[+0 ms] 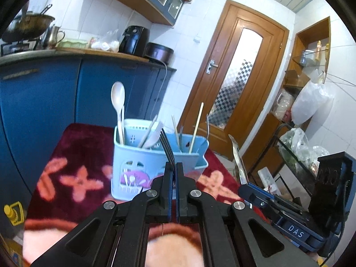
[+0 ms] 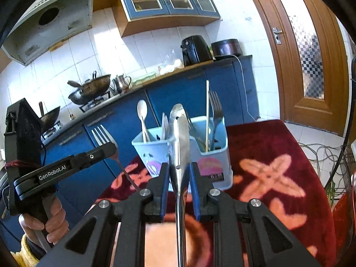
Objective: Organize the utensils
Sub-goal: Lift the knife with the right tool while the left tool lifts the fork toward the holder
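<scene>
My left gripper is shut on a dark fork, tines up, just in front of a light blue utensil caddy on the red flowered tablecloth. The caddy holds a white spoon, chopsticks and several forks. In the right wrist view my right gripper is shut on a shiny steel utensil with a broad blade, upright before the caddy. The left gripper with its fork shows at the left, held by a hand. The right gripper appears at the right of the left wrist view.
Blue cabinets run behind the table. Their counter carries a black air fryer, a kettle and woks on a stove. To the right are a wooden door, a rack with plastic bags and cables on the floor.
</scene>
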{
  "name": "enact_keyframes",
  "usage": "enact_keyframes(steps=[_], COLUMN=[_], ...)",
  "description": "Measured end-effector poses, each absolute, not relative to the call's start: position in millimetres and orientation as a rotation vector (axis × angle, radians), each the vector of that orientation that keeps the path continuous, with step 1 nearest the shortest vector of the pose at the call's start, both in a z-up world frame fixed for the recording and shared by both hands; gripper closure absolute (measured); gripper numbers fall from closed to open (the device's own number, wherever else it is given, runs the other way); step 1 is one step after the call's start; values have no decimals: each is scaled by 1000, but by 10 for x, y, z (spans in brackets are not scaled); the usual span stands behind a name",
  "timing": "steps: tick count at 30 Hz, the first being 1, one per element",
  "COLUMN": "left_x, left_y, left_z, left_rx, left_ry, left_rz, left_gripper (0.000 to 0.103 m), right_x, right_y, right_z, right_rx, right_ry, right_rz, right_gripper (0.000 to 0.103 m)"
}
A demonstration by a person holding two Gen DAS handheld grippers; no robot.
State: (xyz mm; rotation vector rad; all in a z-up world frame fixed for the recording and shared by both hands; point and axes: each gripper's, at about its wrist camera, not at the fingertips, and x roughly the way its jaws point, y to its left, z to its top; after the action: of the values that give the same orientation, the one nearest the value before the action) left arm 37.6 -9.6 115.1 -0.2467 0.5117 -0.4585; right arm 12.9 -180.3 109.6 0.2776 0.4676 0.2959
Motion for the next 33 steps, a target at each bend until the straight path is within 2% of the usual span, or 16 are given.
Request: enact_keyframes(steps=[21, 26, 33], left_x=[813, 1021, 1268], left_y=[29, 7, -39], left_z=[2061, 1997, 1622], left_rx=[-179, -173, -181], left_ry=[334, 344, 406], left_rz=[-372, -336, -326], left_gripper=[102, 102, 102], right_x=[299, 319, 367], right_y=[-1894, -1939, -1952], right_z=[1140, 1097, 1095], right_rx=[297, 298, 281], right_ry=[439, 440, 425], right_rz=[290, 281, 264], right_gripper=[83, 83, 83])
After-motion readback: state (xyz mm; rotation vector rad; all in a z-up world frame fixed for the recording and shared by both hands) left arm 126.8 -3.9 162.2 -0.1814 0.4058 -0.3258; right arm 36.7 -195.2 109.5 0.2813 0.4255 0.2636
